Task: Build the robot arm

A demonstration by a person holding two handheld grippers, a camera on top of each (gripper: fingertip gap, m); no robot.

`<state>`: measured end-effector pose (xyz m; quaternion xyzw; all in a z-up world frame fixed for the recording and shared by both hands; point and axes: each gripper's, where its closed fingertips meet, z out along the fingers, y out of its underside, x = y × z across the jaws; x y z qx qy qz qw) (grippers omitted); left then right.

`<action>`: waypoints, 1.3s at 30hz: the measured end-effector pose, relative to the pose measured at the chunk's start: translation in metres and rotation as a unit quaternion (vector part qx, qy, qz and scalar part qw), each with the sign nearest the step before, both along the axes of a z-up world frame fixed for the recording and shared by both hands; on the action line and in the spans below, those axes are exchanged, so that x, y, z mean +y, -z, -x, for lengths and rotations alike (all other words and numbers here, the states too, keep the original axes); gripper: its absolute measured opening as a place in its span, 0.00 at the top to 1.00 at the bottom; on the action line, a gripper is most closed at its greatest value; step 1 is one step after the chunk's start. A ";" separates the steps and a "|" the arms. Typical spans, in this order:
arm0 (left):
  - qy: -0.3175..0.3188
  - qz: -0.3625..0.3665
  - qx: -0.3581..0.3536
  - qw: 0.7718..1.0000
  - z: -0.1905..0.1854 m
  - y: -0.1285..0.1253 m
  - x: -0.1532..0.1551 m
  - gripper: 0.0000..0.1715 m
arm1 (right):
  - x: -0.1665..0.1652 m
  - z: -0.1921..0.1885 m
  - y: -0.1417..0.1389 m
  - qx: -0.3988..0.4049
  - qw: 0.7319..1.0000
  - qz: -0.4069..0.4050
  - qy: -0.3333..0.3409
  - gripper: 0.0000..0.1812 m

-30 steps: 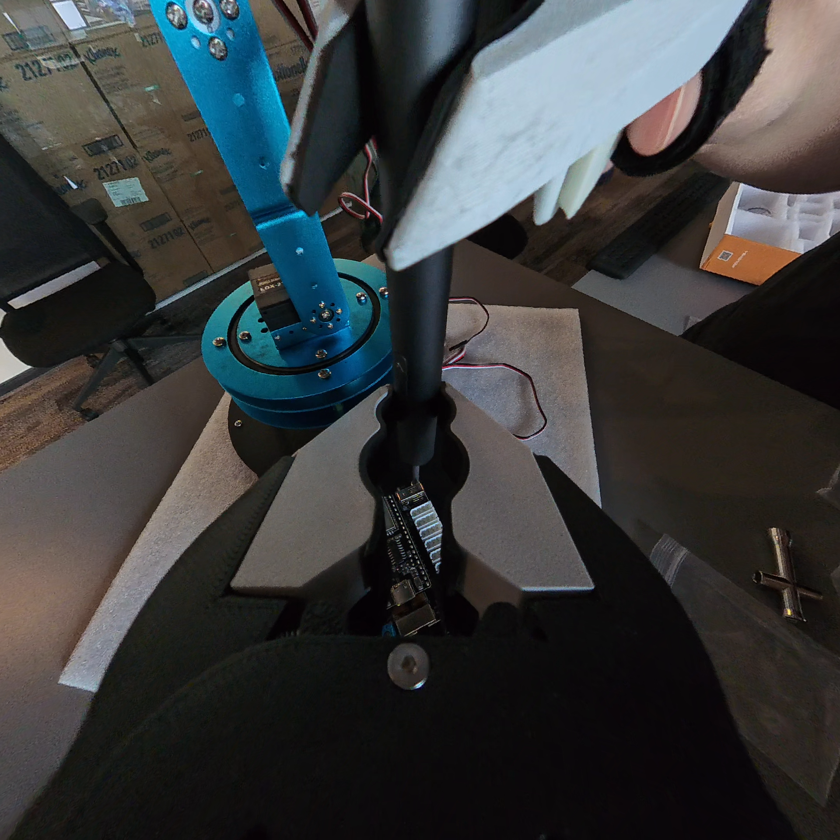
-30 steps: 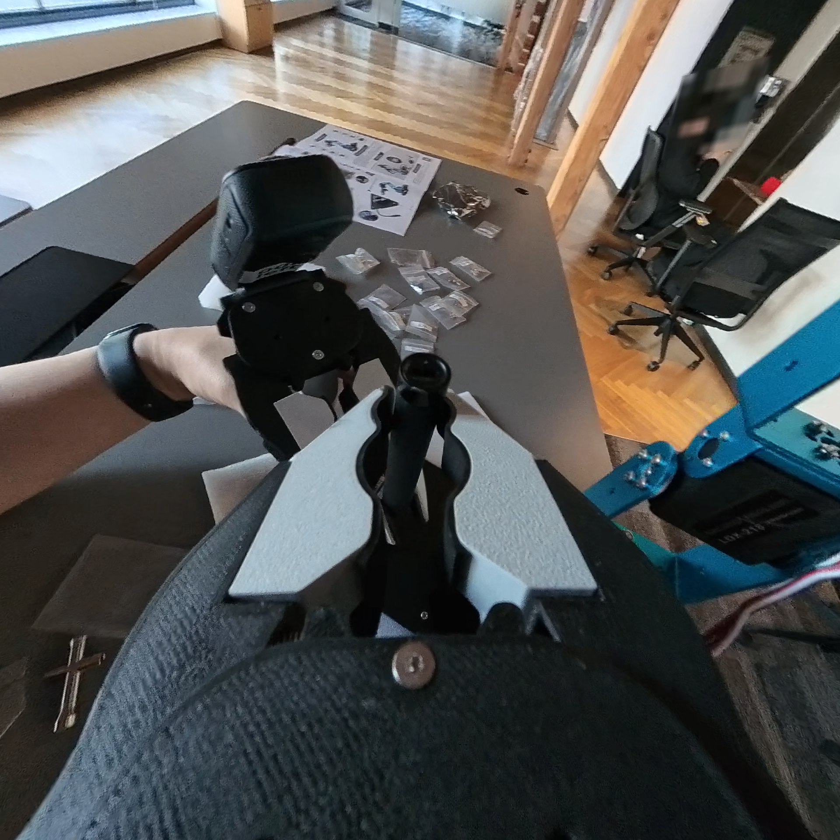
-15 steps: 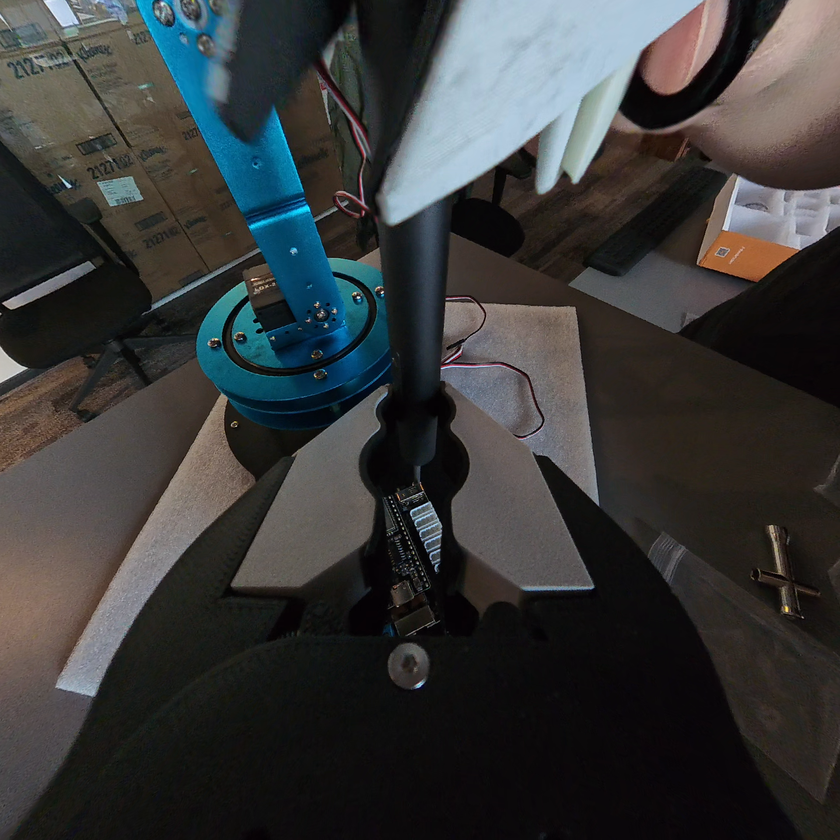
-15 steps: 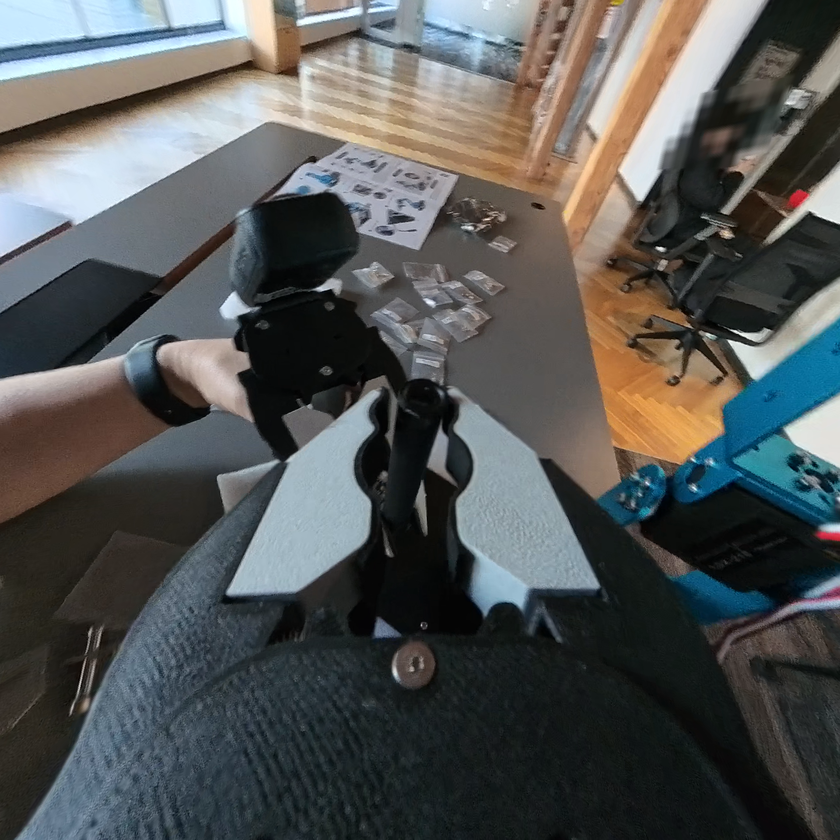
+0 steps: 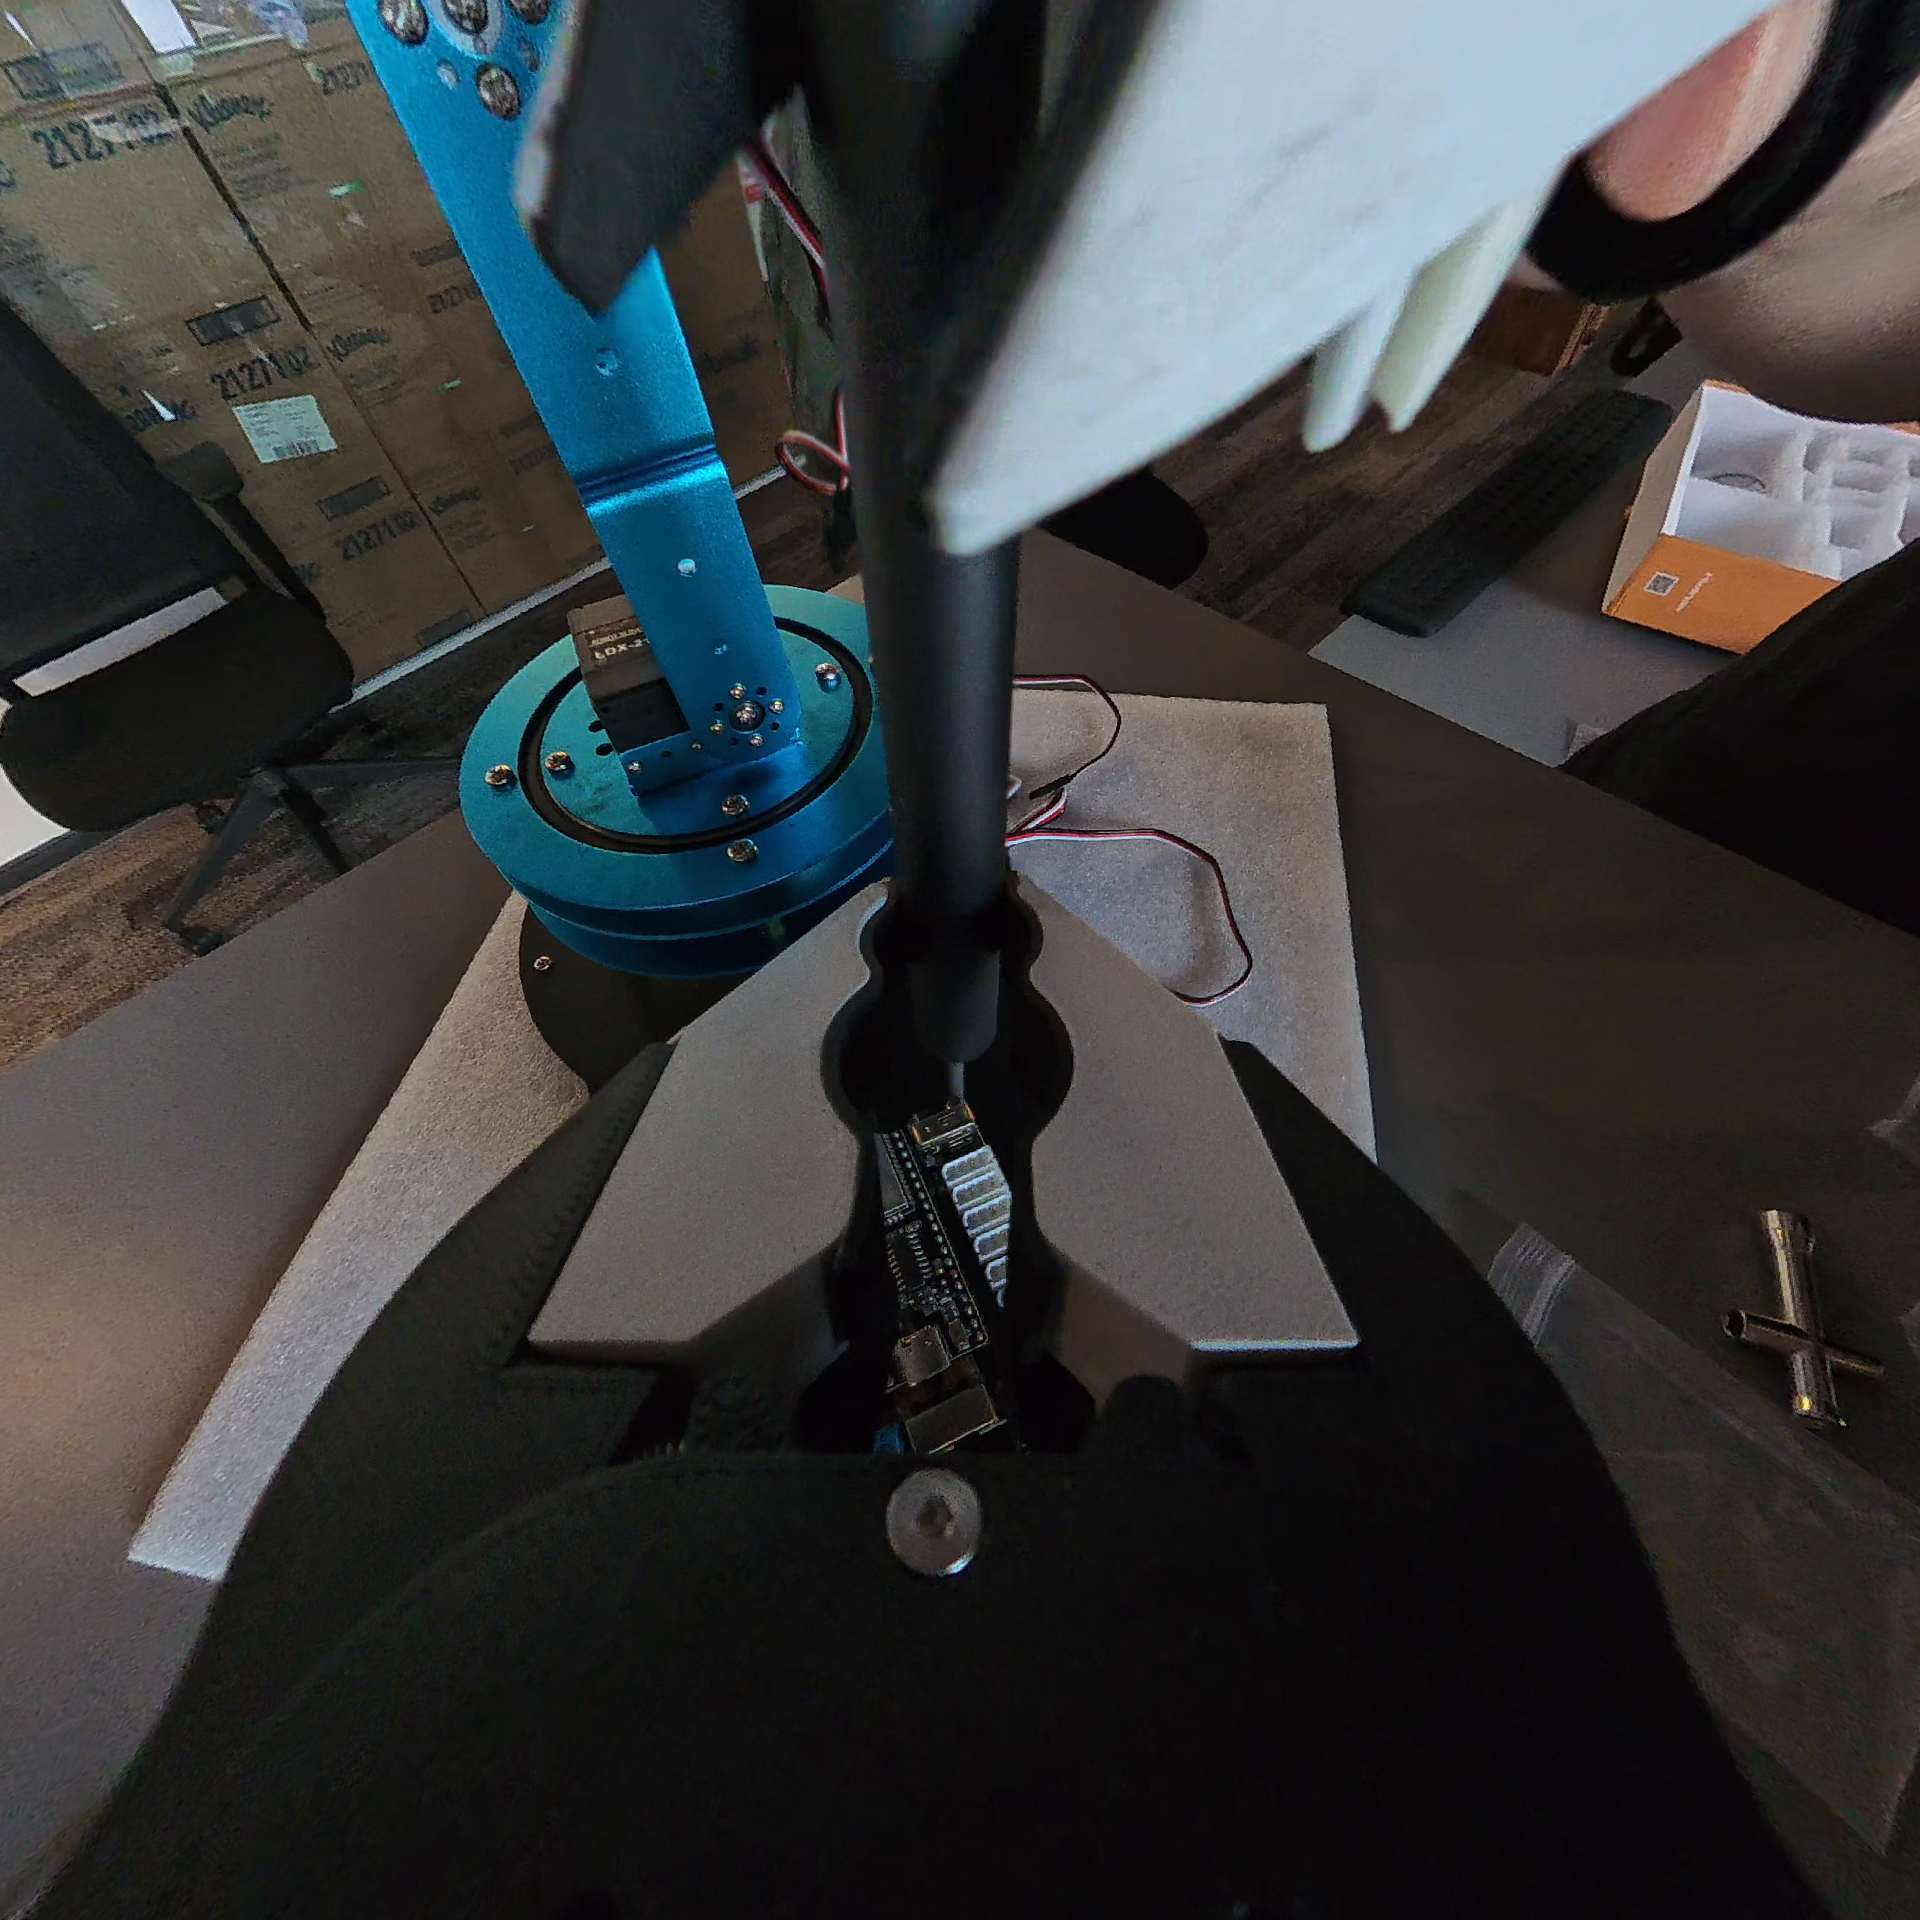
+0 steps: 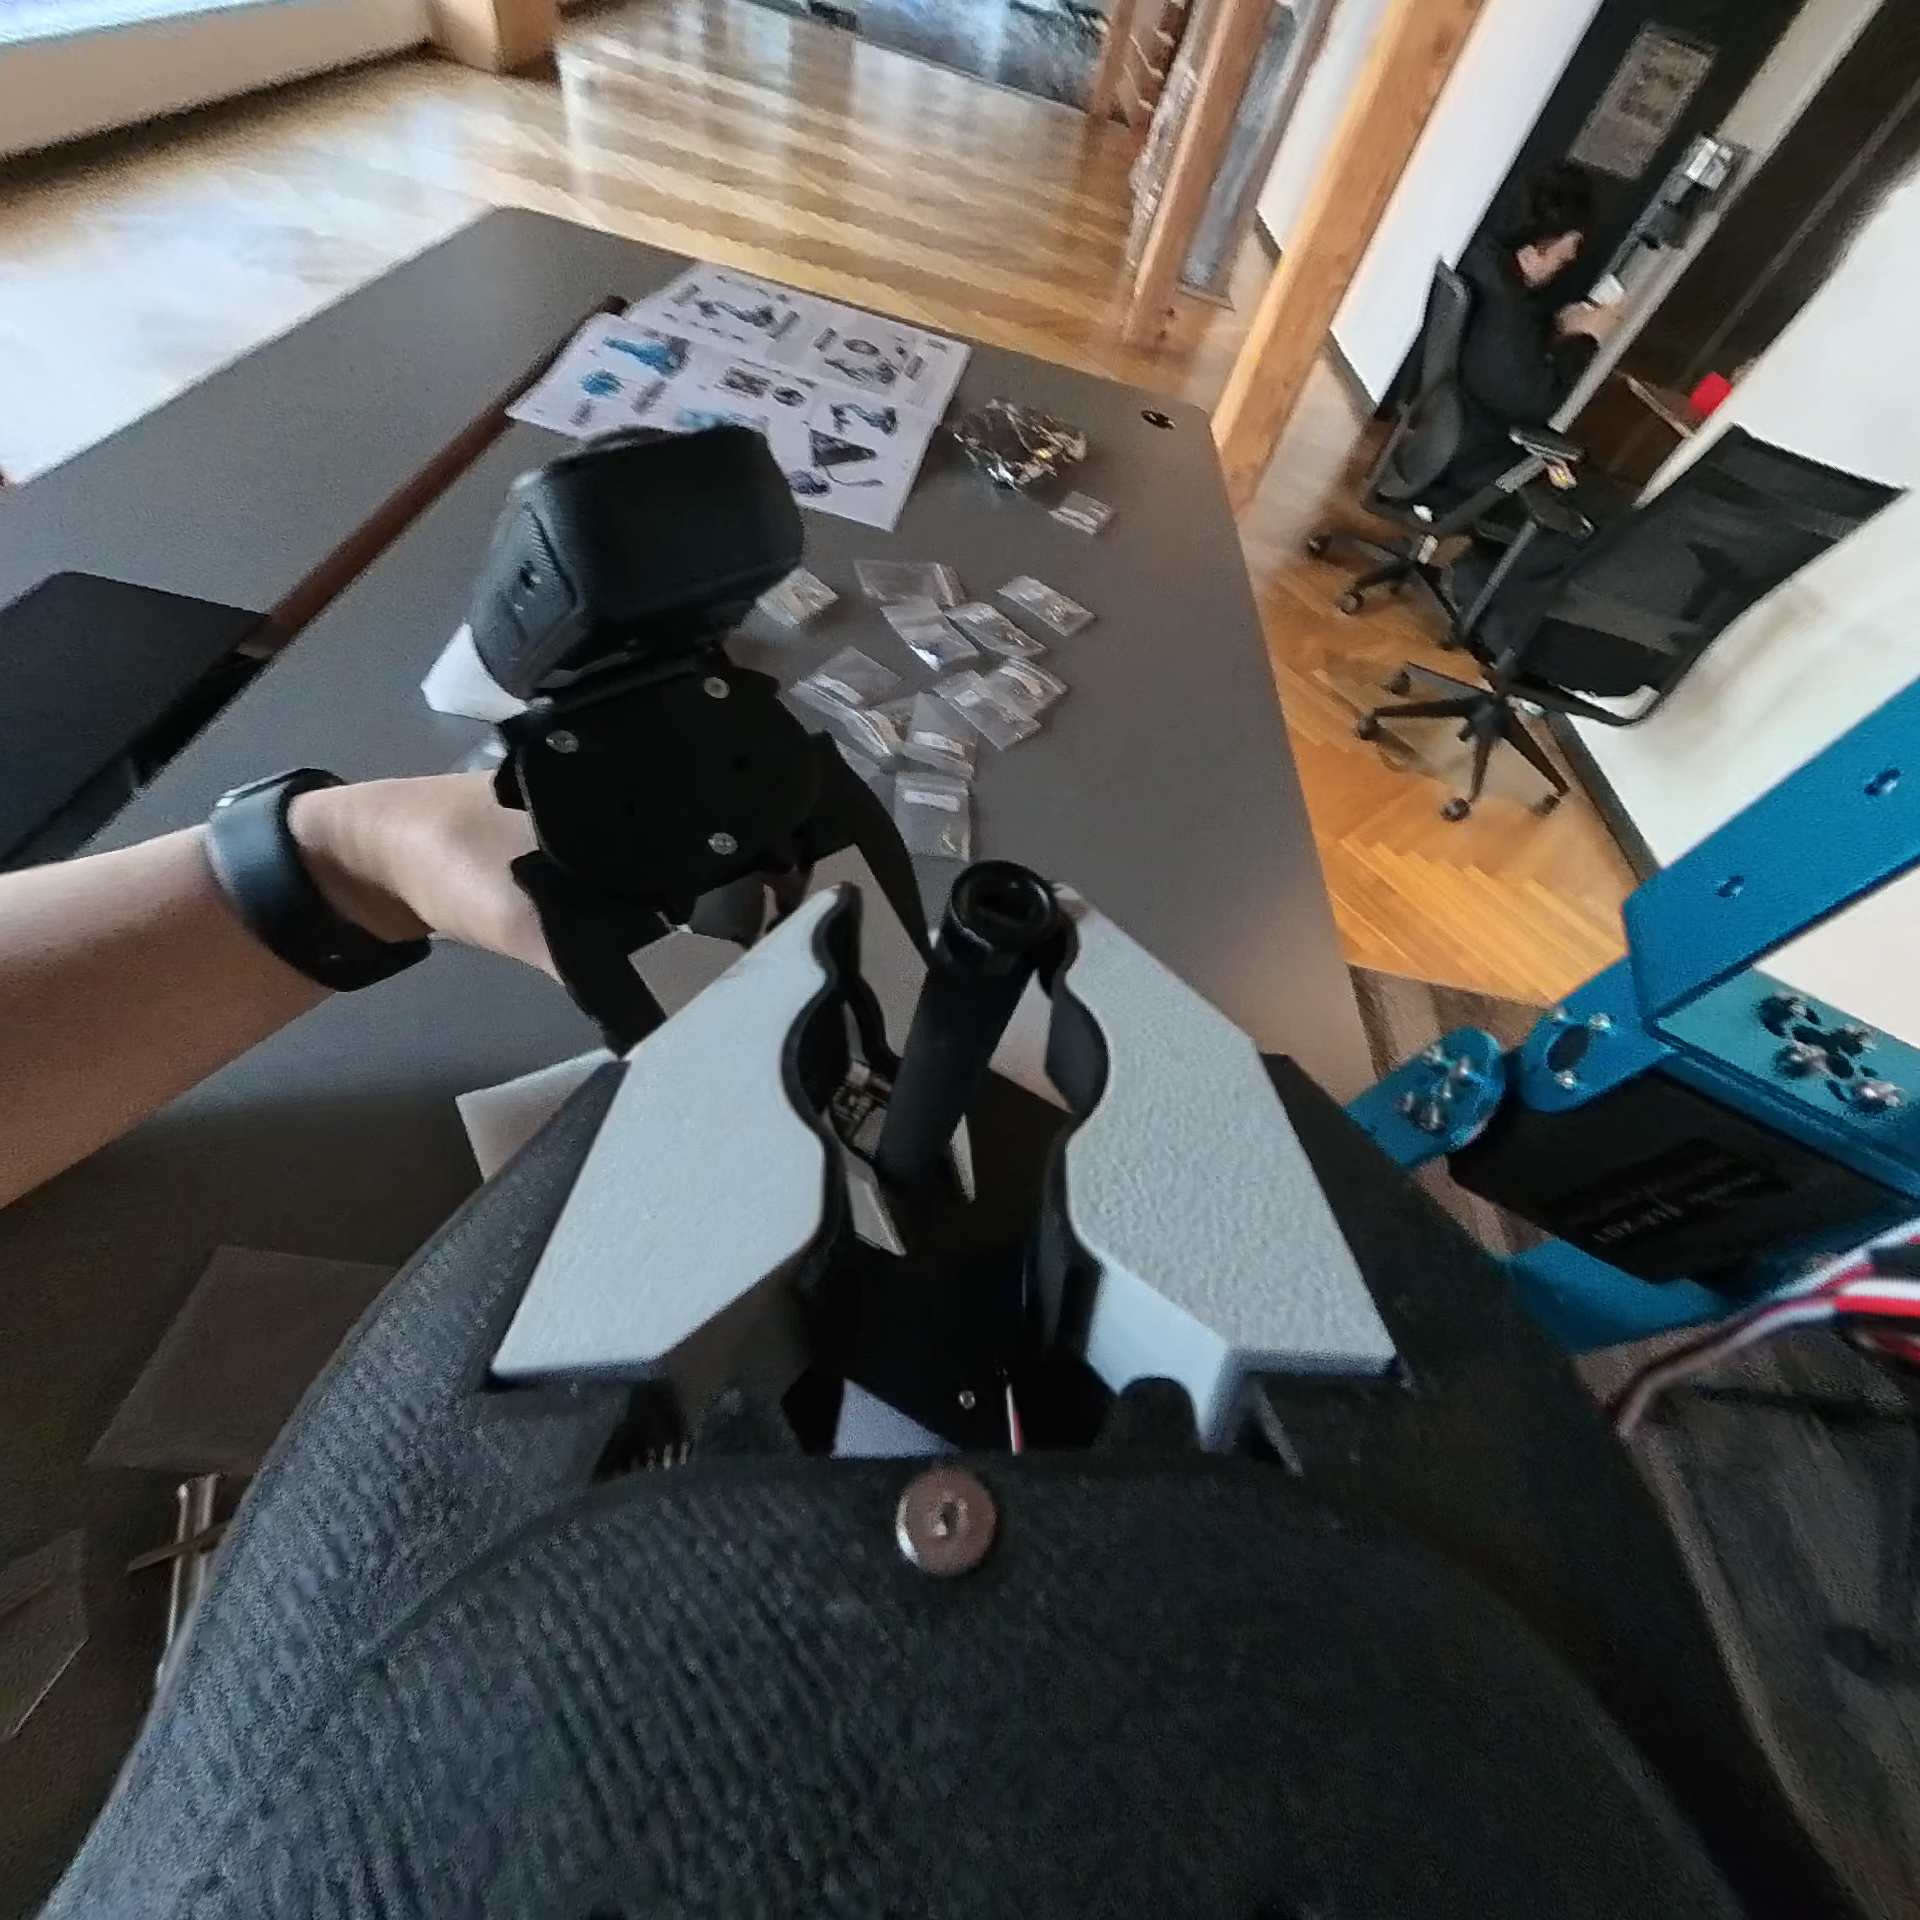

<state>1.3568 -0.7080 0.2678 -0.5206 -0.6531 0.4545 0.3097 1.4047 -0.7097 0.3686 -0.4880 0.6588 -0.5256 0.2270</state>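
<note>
A long black cylindrical tool handle (image 5: 951,790) is clamped by the jaws of both the left gripper (image 5: 951,971) and right gripper (image 6: 951,966), above a green circuit board (image 5: 940,1247) beside the blue metal turntable base (image 5: 675,831) on the dark table (image 5: 1558,935).

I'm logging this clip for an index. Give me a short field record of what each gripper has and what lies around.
left gripper: shut around the lower end of a black screwdriver handle, its metal tip just above a circuit board
right gripper: shut on the same handle near its top end
under the board: white foam sheet on a dark table
beside it: blue robot arm base with red-white-black wires
loose tool: metal cross wrench
farther off: small parts bags, printed instruction sheet
</note>
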 end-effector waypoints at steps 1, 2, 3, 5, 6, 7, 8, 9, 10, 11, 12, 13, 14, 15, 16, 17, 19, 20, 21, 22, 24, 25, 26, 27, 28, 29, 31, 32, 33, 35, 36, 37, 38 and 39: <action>0.001 -0.001 0.000 1.000 0.000 0.000 0.000 0.91 | 0.003 -0.001 -0.001 -0.009 1.000 -0.002 -0.016 0.79; 0.003 -0.001 0.000 1.000 0.001 0.000 0.001 0.91 | 0.005 -0.001 -0.002 -0.017 0.999 -0.005 -0.028 0.80; 0.004 0.001 0.000 1.000 0.001 0.000 0.001 0.91 | 0.006 0.000 -0.002 -0.020 0.999 -0.010 -0.036 0.81; 0.007 0.001 0.001 1.000 0.001 0.000 0.002 0.91 | 0.006 0.001 0.002 -0.009 0.999 -0.017 -0.047 0.86; 0.009 0.002 0.001 1.000 0.001 0.000 0.002 0.91 | 0.004 0.003 0.004 0.000 0.999 -0.011 -0.044 0.90; 0.008 0.004 0.001 1.000 0.001 0.000 0.002 0.91 | 0.002 0.004 0.003 0.003 0.999 -0.002 -0.040 0.90; 0.006 0.003 0.001 1.000 0.001 0.000 0.002 0.91 | 0.001 0.005 0.003 0.006 0.999 -0.001 -0.032 0.90; 0.005 0.001 0.001 1.000 0.001 0.000 0.001 0.91 | -0.001 0.006 0.003 0.007 1.000 -0.001 -0.019 0.90; 0.002 -0.002 0.002 1.000 0.001 0.000 0.000 0.91 | -0.004 0.007 0.003 0.006 1.000 0.000 -0.001 0.90; 0.000 -0.003 0.002 1.000 0.001 0.000 -0.001 0.91 | -0.006 0.008 0.003 0.006 1.000 0.002 0.016 0.90; -0.002 -0.003 0.002 1.000 0.001 0.000 -0.001 0.91 | -0.008 0.009 0.003 0.004 0.999 0.000 0.032 0.90; -0.002 -0.002 0.002 1.000 0.001 0.001 -0.001 0.91 | -0.009 0.008 0.003 0.000 0.999 -0.004 0.042 0.90; -0.002 -0.001 0.001 1.000 0.001 0.001 -0.001 0.91 | -0.009 0.008 0.003 0.000 0.999 -0.006 0.049 0.90; -0.001 -0.002 0.001 1.000 0.000 0.001 -0.001 0.91 | -0.009 0.007 0.004 0.003 0.999 -0.005 0.050 0.90; 0.000 -0.002 0.001 1.000 0.000 0.001 0.000 0.91 | -0.007 0.006 0.003 0.005 0.999 -0.004 0.044 0.90; 0.002 -0.002 0.001 1.000 0.000 0.001 0.000 0.91 | -0.005 0.004 0.003 0.004 1.000 -0.004 0.031 0.89; 0.001 -0.002 0.001 1.000 -0.001 0.001 0.000 0.91 | -0.003 0.004 0.005 0.000 1.000 -0.007 0.012 0.84; 0.002 -0.003 0.001 1.000 -0.002 0.001 0.000 0.91 | -0.002 0.004 0.007 0.001 1.000 -0.008 0.002 0.82; 0.003 -0.003 0.001 1.000 -0.002 0.001 0.000 0.91 | -0.001 0.005 0.008 0.001 1.000 -0.008 -0.008 0.83; 0.003 -0.002 0.001 1.000 -0.002 0.001 0.000 0.91 | 0.000 0.006 0.009 0.003 1.000 -0.007 -0.015 0.86; 0.005 -0.002 0.001 1.000 -0.002 0.001 0.001 0.91 | 0.003 0.005 0.010 0.002 1.000 -0.005 -0.031 0.90; 0.004 0.000 0.000 1.000 -0.002 0.001 0.001 0.91 | 0.003 0.005 0.010 0.001 1.000 -0.005 -0.030 0.90; 0.002 -0.001 -0.001 1.000 -0.002 0.001 0.000 0.91 | 0.002 0.006 0.010 0.000 1.000 -0.008 -0.022 0.90; 0.000 -0.002 -0.001 1.000 -0.002 0.001 0.000 0.91 | 0.000 0.007 0.010 -0.002 1.000 -0.012 -0.008 0.90; -0.003 -0.003 0.000 1.000 -0.002 0.001 -0.001 0.91 | -0.002 0.008 0.010 -0.006 1.000 -0.018 0.012 0.90; -0.004 -0.005 0.002 1.000 -0.001 0.001 -0.002 0.91 | -0.004 0.010 0.011 -0.008 0.999 -0.022 0.030 0.90; -0.003 -0.003 0.002 1.000 -0.001 0.001 -0.002 0.91 | -0.003 0.011 0.011 -0.012 0.998 -0.023 0.052 0.90; -0.003 -0.001 0.001 1.000 -0.001 0.001 -0.002 0.91 | -0.003 0.011 0.010 -0.012 0.998 -0.020 0.056 0.90; -0.002 0.000 -0.001 1.000 -0.001 0.001 -0.001 0.91 | -0.002 0.010 0.010 -0.011 0.998 -0.015 0.054 0.90; -0.001 0.000 -0.003 1.000 -0.001 0.001 -0.001 0.91 | -0.002 0.009 0.010 -0.007 0.999 -0.001 0.040 0.89; 0.001 -0.001 -0.003 1.000 -0.001 0.001 0.000 0.91 | -0.001 0.007 0.009 -0.008 1.000 0.003 0.025 0.86; 0.002 -0.002 -0.003 1.000 -0.001 0.001 0.000 0.91 | -0.001 0.006 0.007 -0.012 1.000 0.003 0.019 0.81; 0.003 -0.001 -0.003 1.000 -0.001 0.001 0.000 0.91 | 0.000 0.004 0.006 -0.014 1.000 -0.001 0.004 0.79; 0.003 -0.001 -0.003 1.000 -0.001 0.001 0.001 0.91 | 0.001 0.003 0.005 -0.016 1.000 -0.006 -0.009 0.81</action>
